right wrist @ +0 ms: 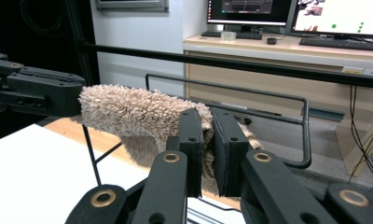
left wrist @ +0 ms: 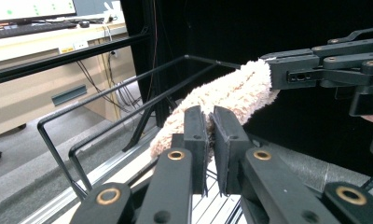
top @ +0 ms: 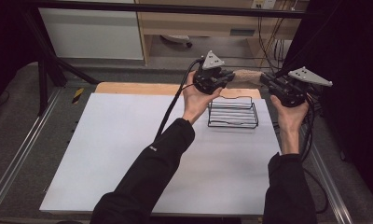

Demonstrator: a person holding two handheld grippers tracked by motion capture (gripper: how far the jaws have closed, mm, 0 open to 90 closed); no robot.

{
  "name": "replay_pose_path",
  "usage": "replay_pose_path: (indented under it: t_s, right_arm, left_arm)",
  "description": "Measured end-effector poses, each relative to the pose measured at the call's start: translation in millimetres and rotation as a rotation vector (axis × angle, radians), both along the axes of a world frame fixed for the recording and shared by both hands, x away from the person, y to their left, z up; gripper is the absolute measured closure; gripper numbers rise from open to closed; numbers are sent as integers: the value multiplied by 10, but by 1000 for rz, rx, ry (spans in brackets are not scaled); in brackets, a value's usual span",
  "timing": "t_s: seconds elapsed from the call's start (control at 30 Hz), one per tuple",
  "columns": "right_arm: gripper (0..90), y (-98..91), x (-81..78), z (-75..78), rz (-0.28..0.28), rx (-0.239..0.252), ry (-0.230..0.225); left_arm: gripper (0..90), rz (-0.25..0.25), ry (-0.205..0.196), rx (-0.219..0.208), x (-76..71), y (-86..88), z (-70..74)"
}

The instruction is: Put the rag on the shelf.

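Two hand-held grippers, left (left wrist: 211,135) and right (right wrist: 208,135), each pinching one beige towel (right wrist: 128,112) above one wire rack (top: 233,114).

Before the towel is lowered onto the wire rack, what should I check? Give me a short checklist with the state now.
1. Left gripper shut on the towel: ok.
2. Right gripper shut on the towel: ok.
3. Towel stretched between both grippers, not sagging: ok.
4. Wire rack upright on the white table: ok.
5. Towel hanging above the rack's far rail: cannot tell.
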State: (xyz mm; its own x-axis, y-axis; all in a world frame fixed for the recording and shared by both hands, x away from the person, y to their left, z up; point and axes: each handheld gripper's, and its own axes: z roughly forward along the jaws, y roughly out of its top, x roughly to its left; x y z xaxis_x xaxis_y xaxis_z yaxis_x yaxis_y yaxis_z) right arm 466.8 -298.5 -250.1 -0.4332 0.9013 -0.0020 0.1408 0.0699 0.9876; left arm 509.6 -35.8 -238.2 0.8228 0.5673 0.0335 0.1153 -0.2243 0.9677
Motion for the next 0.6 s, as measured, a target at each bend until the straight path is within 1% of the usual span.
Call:
replay_pose_path:
  t_s: [0.13,0.27,0.33,0.4,0.47,0.57,0.6]
  right_arm:
    - [824,1,-13,-20,11,-11,7]
    - [821,-6,-14,-56,18,-13,17]
    - [821,-7,-12,-73,22,-16,19]
    - [821,-4,-14,-82,24,-21,20]
    - [822,-1,-20,-85,24,-28,18]
    - [822,-2,-26,-86,24,-32,14]
    - [822,-1,-27,-85,24,-36,14]
  left_arm:
    - [833,-2,15,2,-9,6,-32]
    - [817,-9,24,26,-29,3,-49]
    - [799,-18,38,37,-38,7,-48]
    - [770,-21,49,32,-56,22,-26]
    - [758,-23,54,16,-75,46,22]
    - [766,-21,68,-2,-85,66,105]
    - [792,-15,76,1,-82,62,124]
